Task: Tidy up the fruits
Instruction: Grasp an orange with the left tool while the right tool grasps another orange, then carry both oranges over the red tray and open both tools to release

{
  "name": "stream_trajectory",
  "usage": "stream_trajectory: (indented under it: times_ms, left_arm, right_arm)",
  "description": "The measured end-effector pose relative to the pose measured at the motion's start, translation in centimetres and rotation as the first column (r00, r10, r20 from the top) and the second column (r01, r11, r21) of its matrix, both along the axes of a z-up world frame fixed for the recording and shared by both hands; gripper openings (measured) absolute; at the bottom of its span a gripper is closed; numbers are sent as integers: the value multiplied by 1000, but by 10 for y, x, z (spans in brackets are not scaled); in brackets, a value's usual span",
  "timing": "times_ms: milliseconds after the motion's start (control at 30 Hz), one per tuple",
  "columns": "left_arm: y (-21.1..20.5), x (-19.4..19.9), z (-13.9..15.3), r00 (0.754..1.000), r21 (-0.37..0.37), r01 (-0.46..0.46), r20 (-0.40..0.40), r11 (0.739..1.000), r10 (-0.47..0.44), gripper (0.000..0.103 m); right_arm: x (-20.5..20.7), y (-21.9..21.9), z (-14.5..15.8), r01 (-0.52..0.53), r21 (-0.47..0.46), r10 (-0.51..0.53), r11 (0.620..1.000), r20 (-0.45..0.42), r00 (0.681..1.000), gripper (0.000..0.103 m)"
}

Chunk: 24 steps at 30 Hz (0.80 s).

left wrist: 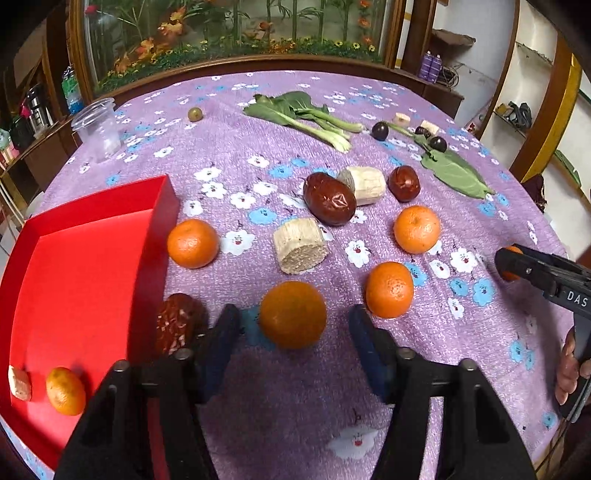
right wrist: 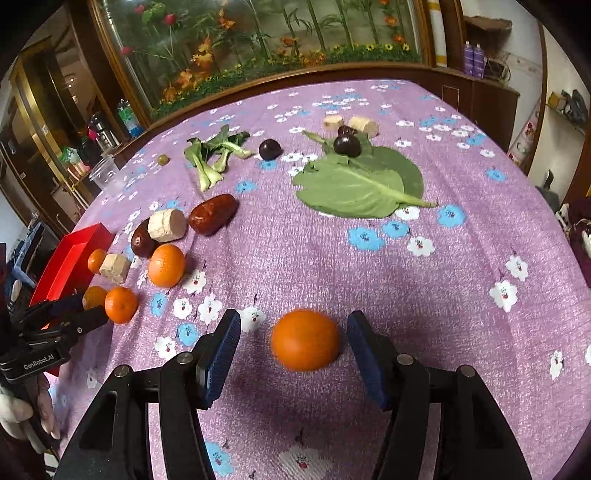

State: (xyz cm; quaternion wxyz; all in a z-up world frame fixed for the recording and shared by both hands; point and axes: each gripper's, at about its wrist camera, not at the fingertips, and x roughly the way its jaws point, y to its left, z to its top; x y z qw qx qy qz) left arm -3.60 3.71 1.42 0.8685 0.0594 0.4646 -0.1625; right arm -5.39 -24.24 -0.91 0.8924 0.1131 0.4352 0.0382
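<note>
Purple flowered tablecloth (left wrist: 280, 387) covers a round table, glass-fronted cabinet with fake flowers (left wrist: 229, 33) behind it. Red tray (left wrist: 85, 266) sits at the table's left edge, holding one small mandarin (left wrist: 65, 390) and a pale cut chunk (left wrist: 19, 383) near its front corner. Left gripper (left wrist: 295, 332) is angled down with its jaws apart around a mandarin (left wrist: 293, 314) on the cloth; gaps show on both sides, pads not touching it. A wrinkled red date (left wrist: 179, 321) lies just beside the left finger, against the tray wall. Right gripper (right wrist: 293, 345) is in the same state: jaws spread either side of another mandarin (right wrist: 306, 339), slightly blurred, small gaps both sides, no contact visible. More mandarins lie loose: one beside the tray (left wrist: 192, 243), one right of the left gripper (left wrist: 389, 290), one farther back (left wrist: 417, 229). Two more dates (left wrist: 329, 199) (left wrist: 404, 183) and two pale cut chunks (left wrist: 300, 245) (left wrist: 365, 184) sit mid-table. Farther back: bok choy (left wrist: 306, 118), a big green leaf (right wrist: 362, 184), dark plums (right wrist: 270, 149) (right wrist: 347, 144), a small green fruit (left wrist: 195, 113), a clear plastic cup (left wrist: 96, 129). A hand (right wrist: 33, 410) holds the left gripper's handle at the right view's left edge.
</note>
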Motion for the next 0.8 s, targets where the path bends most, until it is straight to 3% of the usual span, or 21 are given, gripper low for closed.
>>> stream_trajectory:
  times_ms: [33,100,267,567,800]
  left_arm:
    - [-2,0,-1,1000,12,-5,10,1000,4,49]
    - [-3,-1,-1,1000,31,-9,22,999,9,33]
    - [-2,-4,0,999,23,-22,29,1000,21,32]
    - [3,-25,25,996,-21,-17,86,1000,19,32]
    - [47,-37,54,987,-108,-85,125,990,99,32]
  right_arm:
    - [0,1,0,-1,-4,1,1000,2,1000,65]
    - [2,2,0,-4,-14,4,1000,1,1000,63]
    - [1,6,1,-4,-58,4,998,2,1000,37]
    - [-7,11,8,-14,-45,14,999,13,1000,36]
    - [-20,34,41,-63,-44,66,997,74,995,36]
